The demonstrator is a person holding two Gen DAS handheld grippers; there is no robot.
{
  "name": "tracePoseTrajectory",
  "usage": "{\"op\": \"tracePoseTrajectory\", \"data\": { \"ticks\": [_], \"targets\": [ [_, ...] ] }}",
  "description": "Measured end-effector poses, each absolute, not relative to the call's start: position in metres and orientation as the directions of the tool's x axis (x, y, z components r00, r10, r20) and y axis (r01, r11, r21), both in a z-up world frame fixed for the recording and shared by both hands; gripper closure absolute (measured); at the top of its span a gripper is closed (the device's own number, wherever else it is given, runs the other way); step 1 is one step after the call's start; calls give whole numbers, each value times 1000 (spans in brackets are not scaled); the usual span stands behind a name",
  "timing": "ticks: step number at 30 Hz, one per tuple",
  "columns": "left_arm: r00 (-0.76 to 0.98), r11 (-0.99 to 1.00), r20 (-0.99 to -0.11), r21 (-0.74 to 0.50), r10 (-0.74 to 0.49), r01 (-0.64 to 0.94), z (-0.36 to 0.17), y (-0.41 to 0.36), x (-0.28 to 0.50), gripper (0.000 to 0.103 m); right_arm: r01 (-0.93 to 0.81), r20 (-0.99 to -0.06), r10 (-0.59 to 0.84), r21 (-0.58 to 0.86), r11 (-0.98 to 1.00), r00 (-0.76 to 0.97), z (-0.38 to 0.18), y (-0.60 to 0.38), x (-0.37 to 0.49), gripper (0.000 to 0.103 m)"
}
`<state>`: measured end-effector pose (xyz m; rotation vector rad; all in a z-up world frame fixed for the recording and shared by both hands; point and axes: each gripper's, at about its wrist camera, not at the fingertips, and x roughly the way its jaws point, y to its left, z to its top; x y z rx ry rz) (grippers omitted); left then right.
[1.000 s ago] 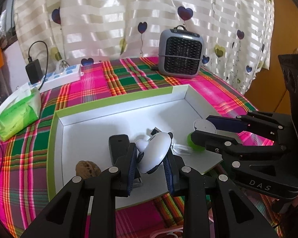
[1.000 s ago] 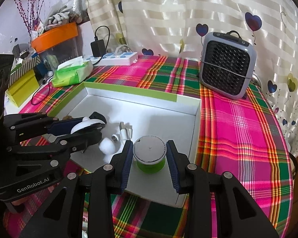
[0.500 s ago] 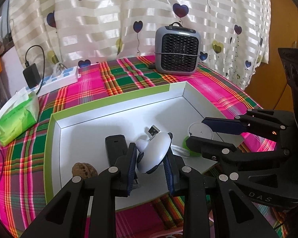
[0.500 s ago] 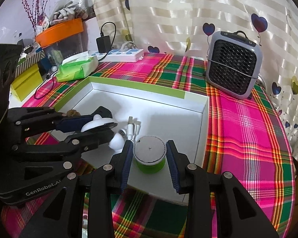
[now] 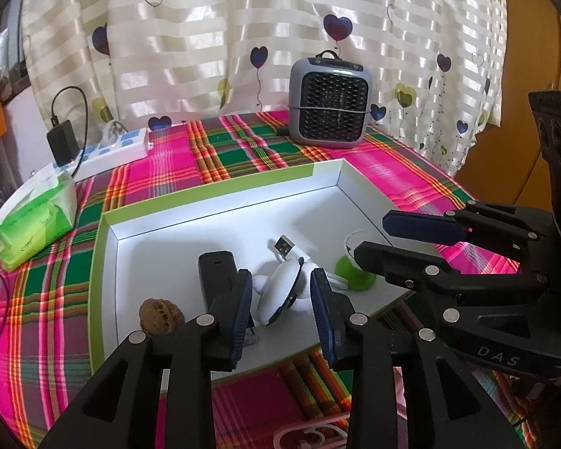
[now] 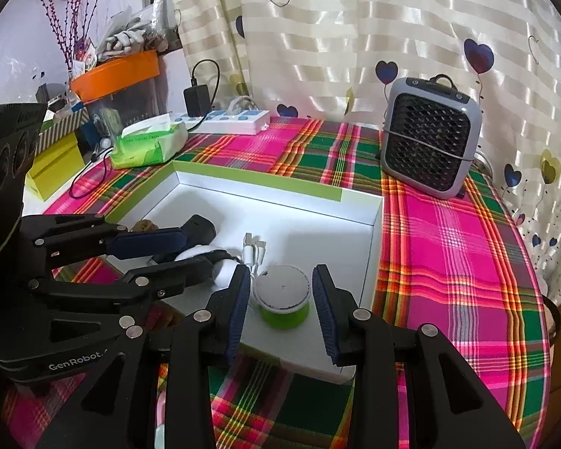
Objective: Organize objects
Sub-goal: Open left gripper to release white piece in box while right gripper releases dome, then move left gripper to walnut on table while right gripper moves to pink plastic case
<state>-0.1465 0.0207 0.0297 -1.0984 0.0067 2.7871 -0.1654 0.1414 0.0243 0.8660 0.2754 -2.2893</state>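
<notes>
A white box lid with a green rim (image 5: pixel 213 191) lies on the plaid tablecloth; it also shows in the right wrist view (image 6: pixel 258 183). My left gripper (image 5: pixel 280 299) is open, its jaws apart around a white rounded gadget (image 5: pixel 280 288) lying in the tray. My right gripper (image 6: pixel 281 299) is open around a green jar with a white lid (image 6: pixel 283 296), which stands in the tray. A black device (image 5: pixel 215 273), a walnut (image 5: pixel 161 314) and a USB plug (image 5: pixel 283 246) also lie in the tray.
A grey mini heater (image 5: pixel 330 103) stands behind the tray. A green tissue pack (image 5: pixel 33 220) and a white power strip (image 5: pixel 112 149) with a black charger lie at the left. An orange tub (image 6: pixel 116 75) and boxes stand at the far left.
Both grippers have opened: the left let go of the white gadget, the right let go of the green jar. Both objects now rest in the tray.
</notes>
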Motion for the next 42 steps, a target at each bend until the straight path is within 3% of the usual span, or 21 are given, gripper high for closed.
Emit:
{"op": "tracePoseTrajectory", "data": {
  "ticks": [42],
  "targets": [
    [-739, -990, -660, -108, 137, -87, 35, 11, -81, 73, 737, -607, -613, 67, -673, -505, 30, 151, -105, 67]
  ]
}}
